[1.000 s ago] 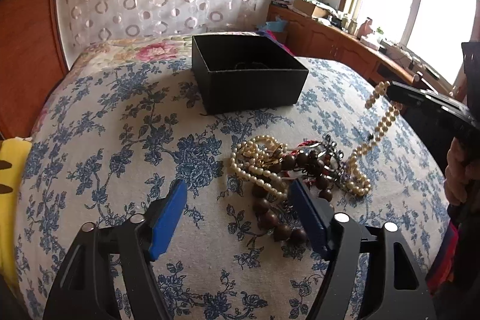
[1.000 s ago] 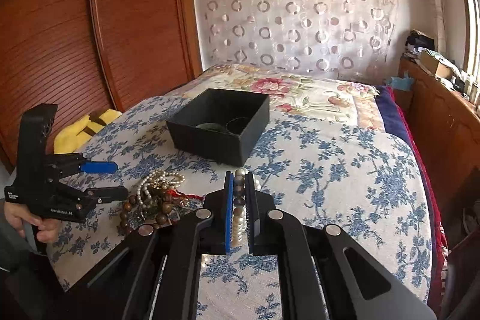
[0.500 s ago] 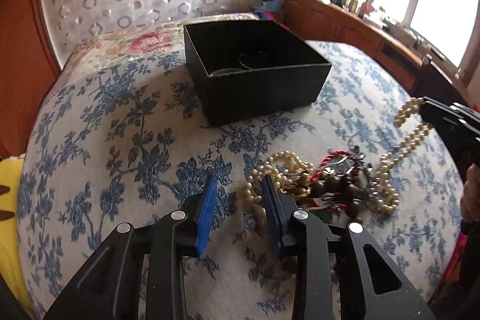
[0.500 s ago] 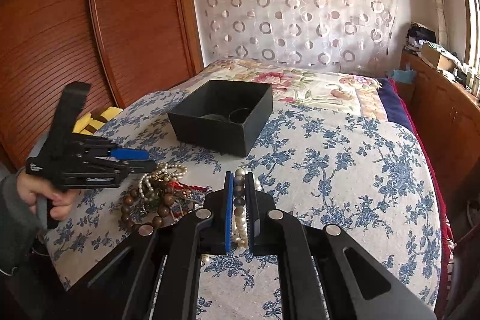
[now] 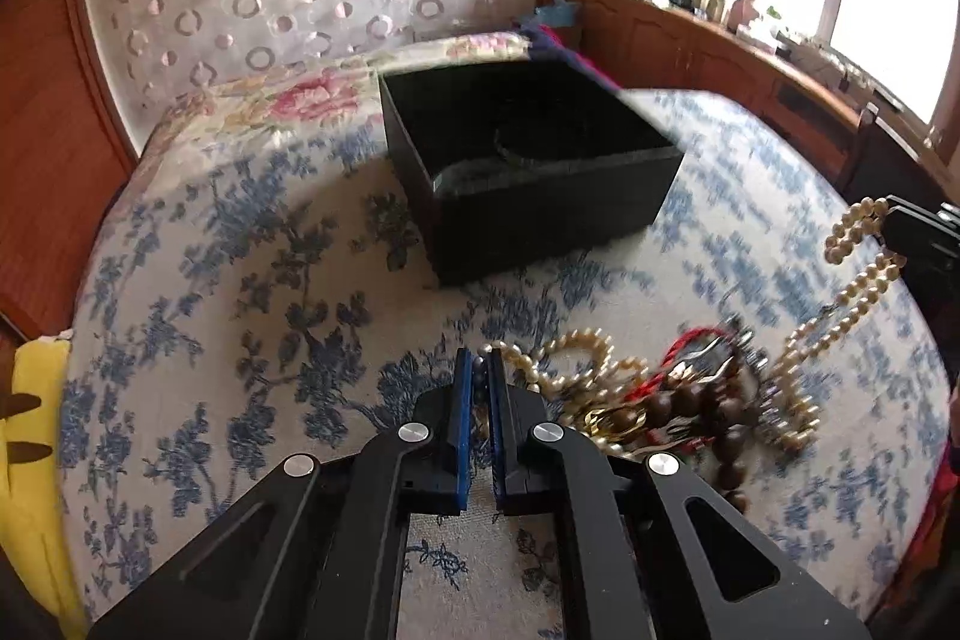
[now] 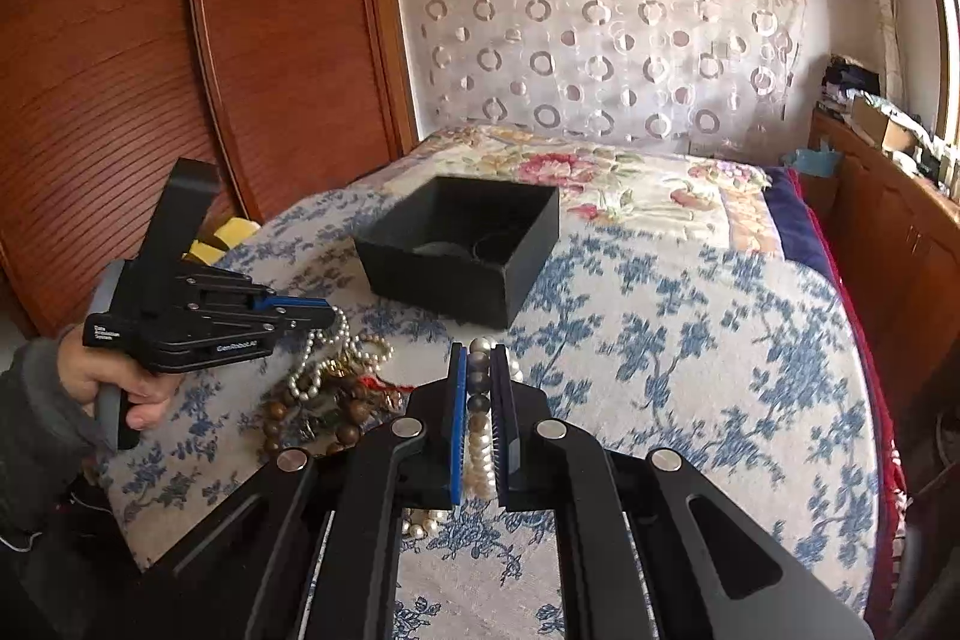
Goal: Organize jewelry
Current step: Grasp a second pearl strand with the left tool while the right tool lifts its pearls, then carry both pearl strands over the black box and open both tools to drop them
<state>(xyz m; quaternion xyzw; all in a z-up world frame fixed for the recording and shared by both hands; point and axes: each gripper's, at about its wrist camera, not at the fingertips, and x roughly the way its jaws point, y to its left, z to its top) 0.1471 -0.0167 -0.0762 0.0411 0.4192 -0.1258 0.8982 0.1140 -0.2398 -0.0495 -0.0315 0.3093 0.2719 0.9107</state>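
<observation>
Pearl strands, dark wooden beads and a red cord are heaped in one tangle [image 5: 672, 400] on the blue-flowered bedspread [image 5: 240, 280], a little in front of the open black box [image 5: 528, 214], where something dark already lies. One pearl strand [image 6: 480, 436] is clamped between the nearly closed pads of the right gripper [image 6: 479, 418] and is drawn up slack from the heap; in the left view it is seen hanging as a loop [image 5: 858, 256] from that gripper's tip. The left gripper [image 5: 478, 400] is likewise pinched nearly closed at the heap's near edge, on what looks like a small dark bead; exactly which strand it belongs to cannot be told.

The pieces are judged light, limp and chain-like, so each will drape and swing once lifted. Round polished beads are likely slippery between flat pads, and a hold across several beads is safer than one on a single bead. Since the strands are interlocked, a hard pull may drag the whole heap or snap a thread; a gentle, slow separation is advised, with the heap held down by the other gripper.
</observation>
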